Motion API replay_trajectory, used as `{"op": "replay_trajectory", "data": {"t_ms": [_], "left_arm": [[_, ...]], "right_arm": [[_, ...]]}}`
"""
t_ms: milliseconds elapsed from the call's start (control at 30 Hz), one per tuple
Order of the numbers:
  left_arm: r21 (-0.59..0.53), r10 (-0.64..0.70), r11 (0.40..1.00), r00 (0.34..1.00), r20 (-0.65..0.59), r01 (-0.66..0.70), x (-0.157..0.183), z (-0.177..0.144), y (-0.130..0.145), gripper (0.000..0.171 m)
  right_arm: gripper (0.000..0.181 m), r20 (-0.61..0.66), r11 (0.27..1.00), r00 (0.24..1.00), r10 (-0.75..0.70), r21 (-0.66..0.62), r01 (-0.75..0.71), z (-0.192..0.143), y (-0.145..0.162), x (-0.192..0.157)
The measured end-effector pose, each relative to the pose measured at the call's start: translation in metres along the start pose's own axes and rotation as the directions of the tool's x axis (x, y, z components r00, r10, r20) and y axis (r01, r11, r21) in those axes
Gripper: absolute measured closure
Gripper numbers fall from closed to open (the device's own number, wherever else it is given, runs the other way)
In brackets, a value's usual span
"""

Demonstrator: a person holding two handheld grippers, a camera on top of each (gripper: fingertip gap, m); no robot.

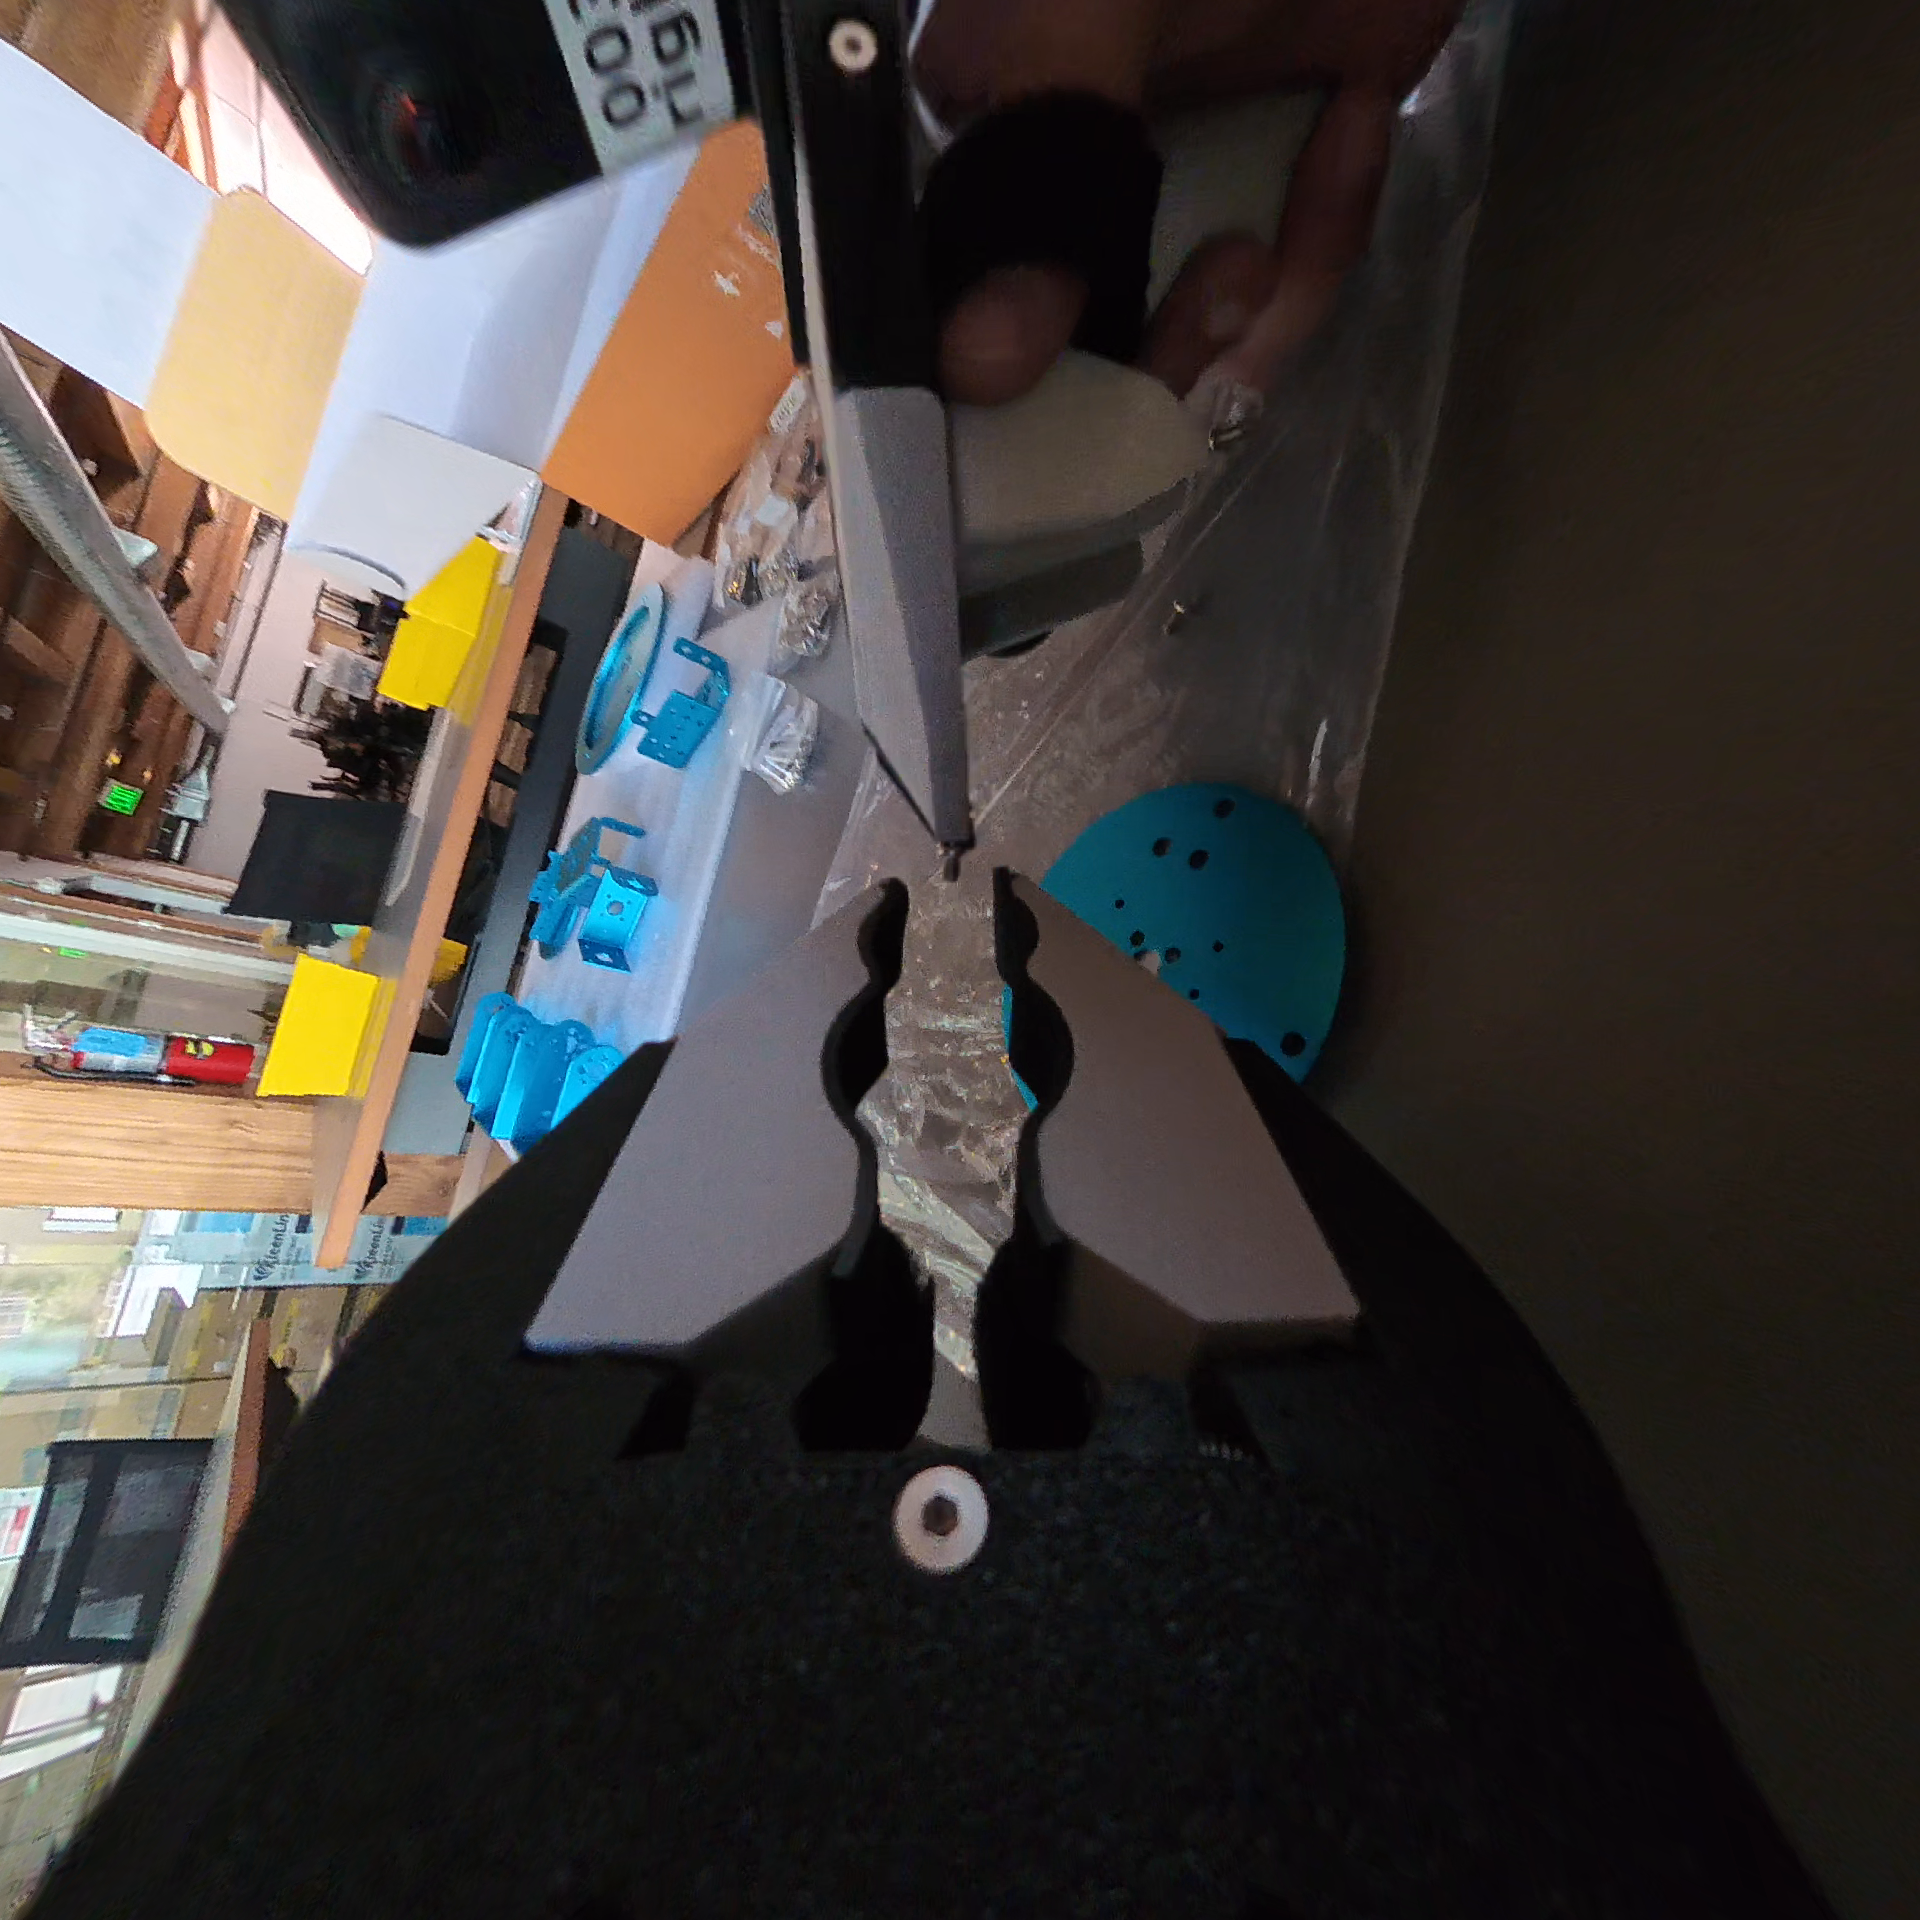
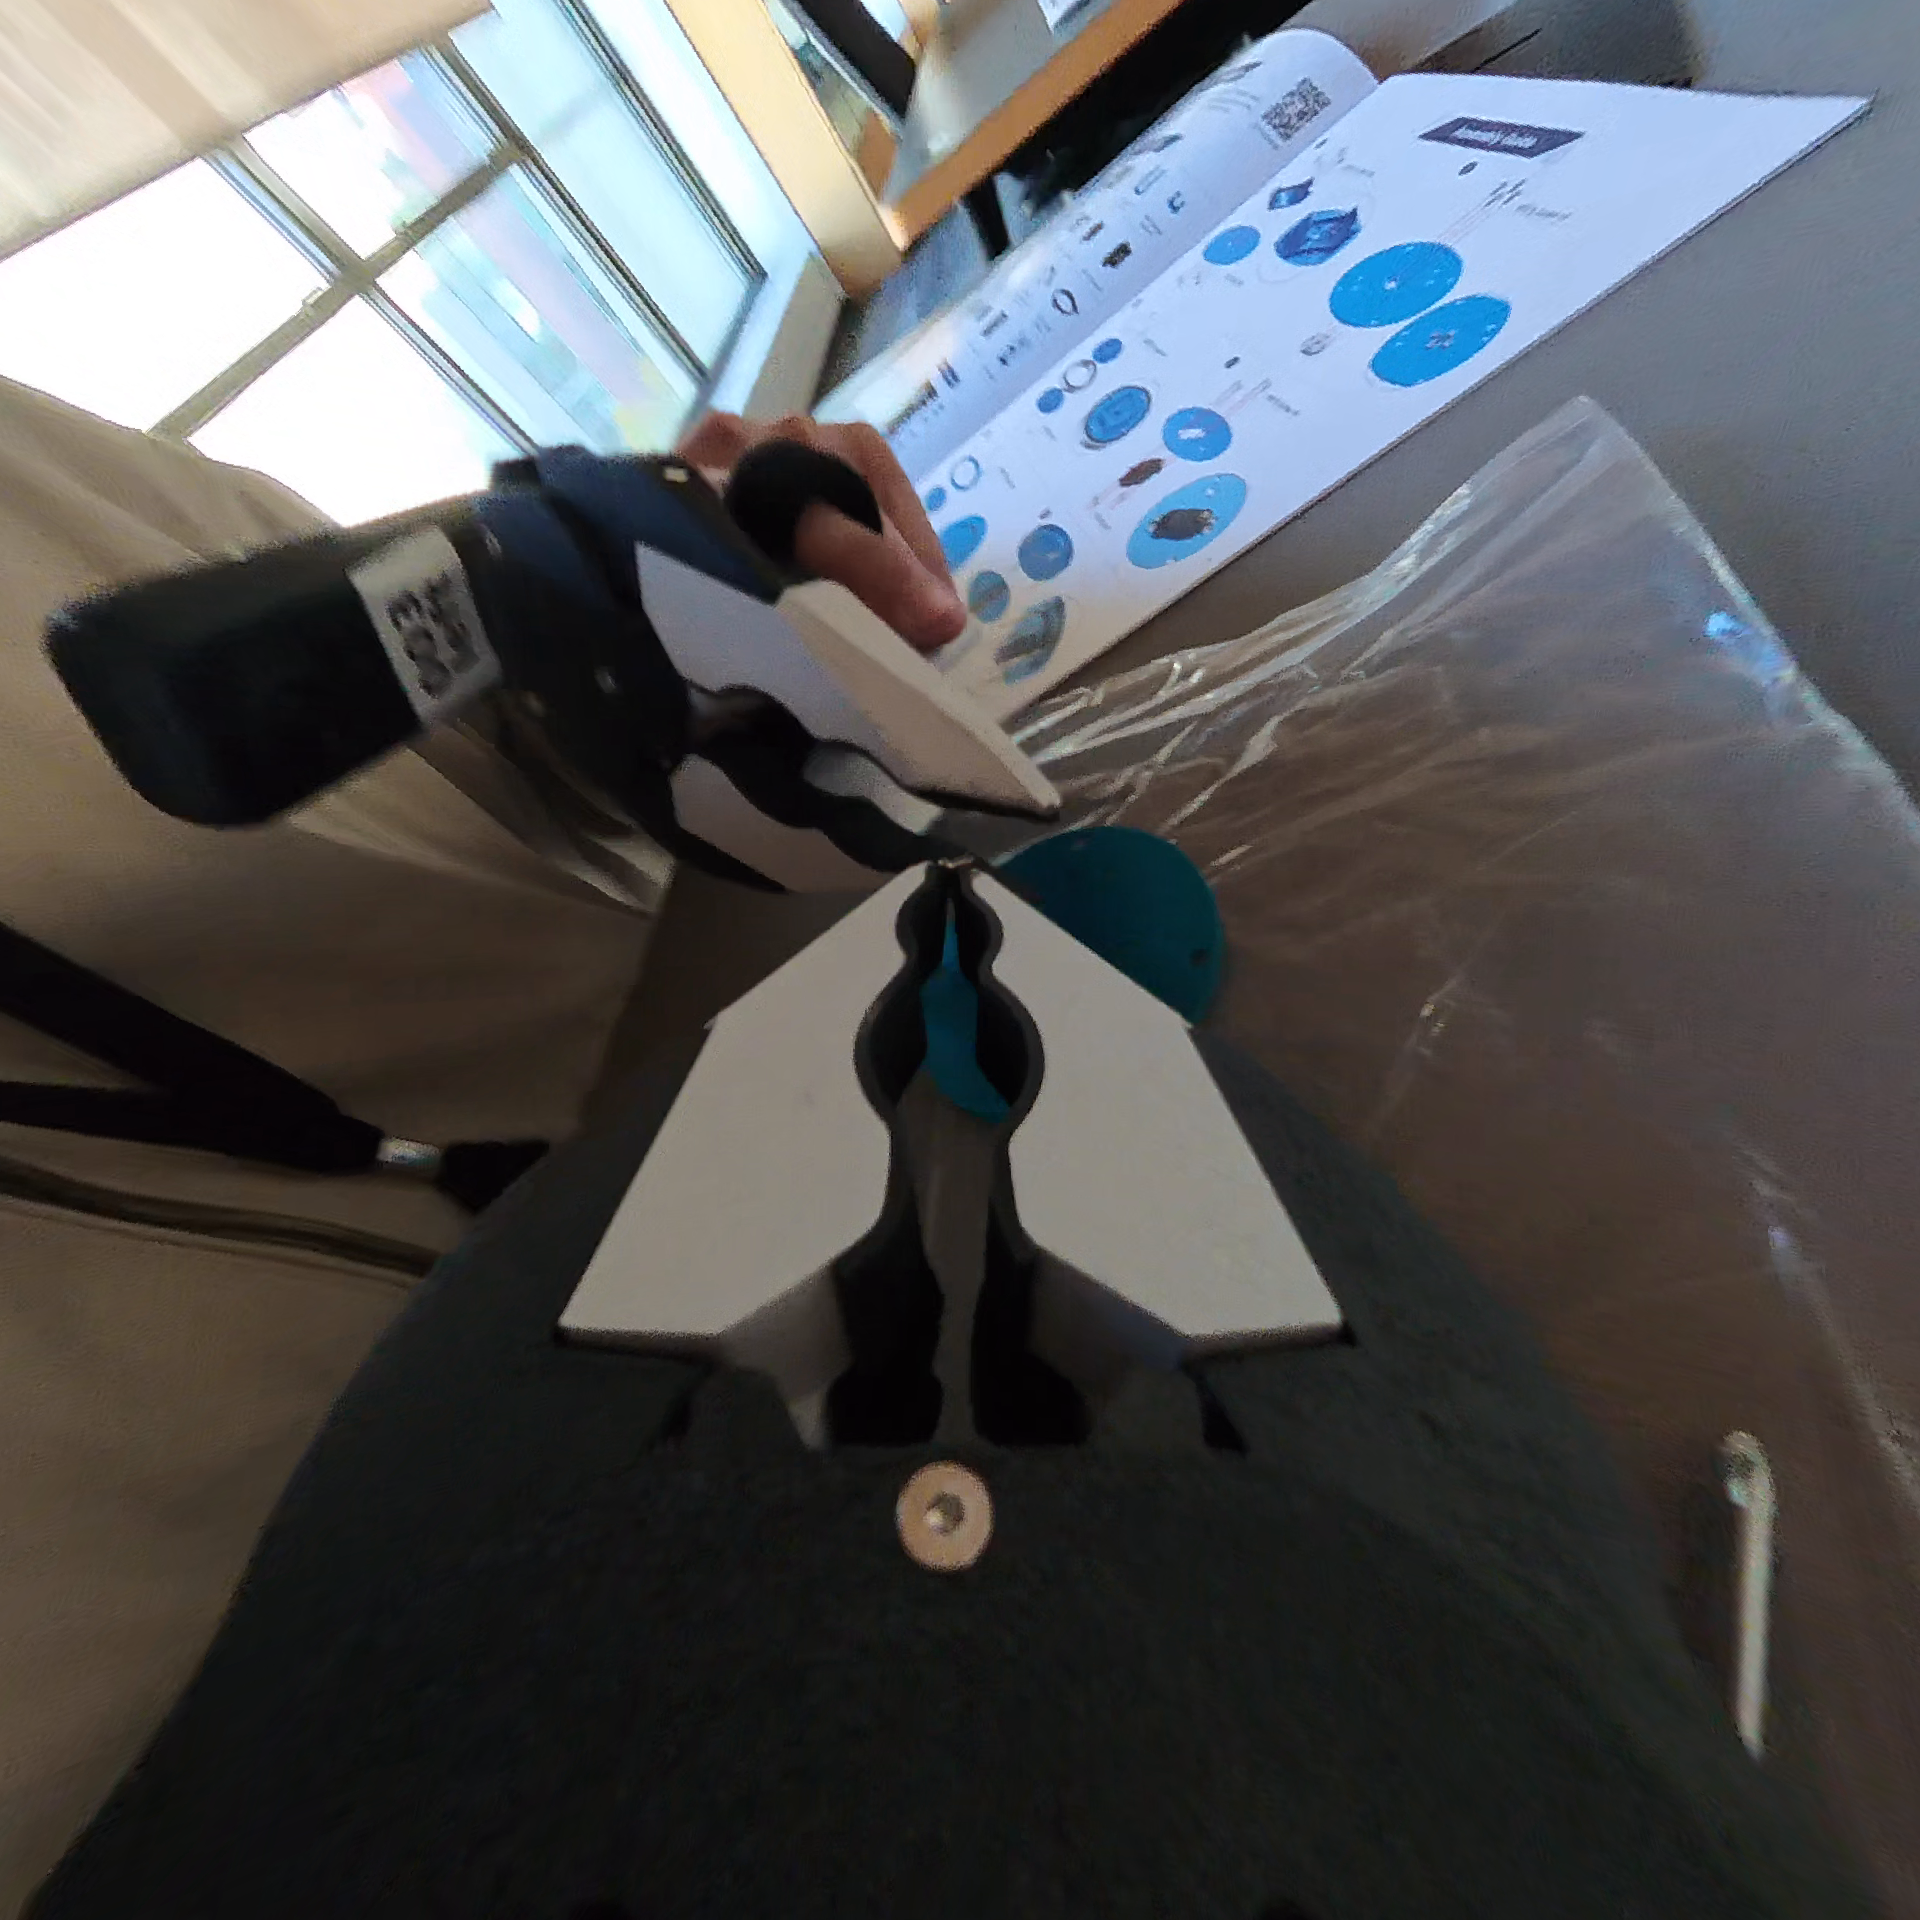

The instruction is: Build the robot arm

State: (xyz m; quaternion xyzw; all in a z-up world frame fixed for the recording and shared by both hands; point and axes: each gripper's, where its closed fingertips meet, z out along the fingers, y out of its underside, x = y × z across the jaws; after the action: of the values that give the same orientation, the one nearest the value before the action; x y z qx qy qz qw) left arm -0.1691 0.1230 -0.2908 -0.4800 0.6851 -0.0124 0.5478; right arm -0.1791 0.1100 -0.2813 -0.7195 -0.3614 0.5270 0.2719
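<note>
Taking the blue round plate [image 1: 1205, 925] with its drilled holes as the landmark, far to its left blue metal brackets [image 1: 592, 904] and small bags of hardware are lying on a white sheet, too blurred to count. Just left of the plate the left gripper [image 1: 945, 883] is hovering over the crinkled clear plastic bag [image 1: 1091, 727], its jaws slightly apart and holding nothing. The right gripper [image 2: 951, 868] is reaching toward the plate's edge with its tips closed on a tiny screw [image 1: 951, 860], barely visible, and its fingers are hiding part of the plate.
</note>
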Motion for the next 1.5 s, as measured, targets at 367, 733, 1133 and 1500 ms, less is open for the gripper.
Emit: {"op": "replay_trajectory", "data": {"t_ms": [367,733,1133,1500], "left_arm": [[0.031,-0.136,0.99,0.99,-0.05,0.137,0.005,-0.004,-0.005,0.17],[-0.095,-0.117,0.989,0.992,-0.037,0.113,0.01,0.0,0.007,0.171],[-0.2,0.174,0.968,0.98,0.093,-0.153,0.0,0.002,0.007,0.171],[-0.188,0.14,0.975,0.986,0.088,-0.121,-0.003,0.001,0.003,0.171]], "right_arm": [[0.181,0.085,0.993,0.991,0.104,0.041,-0.107,0.002,-0.002,-0.004],[0.176,-0.198,0.976,0.956,-0.215,-0.077,0.204,0.008,0.003,0.005],[0.178,-0.055,0.993,0.993,0.107,0.057,-0.104,0.005,0.0,0.005],[0.179,-0.144,0.998,0.989,-0.039,0.041,0.046,0.003,-0.005,0.004]]}}
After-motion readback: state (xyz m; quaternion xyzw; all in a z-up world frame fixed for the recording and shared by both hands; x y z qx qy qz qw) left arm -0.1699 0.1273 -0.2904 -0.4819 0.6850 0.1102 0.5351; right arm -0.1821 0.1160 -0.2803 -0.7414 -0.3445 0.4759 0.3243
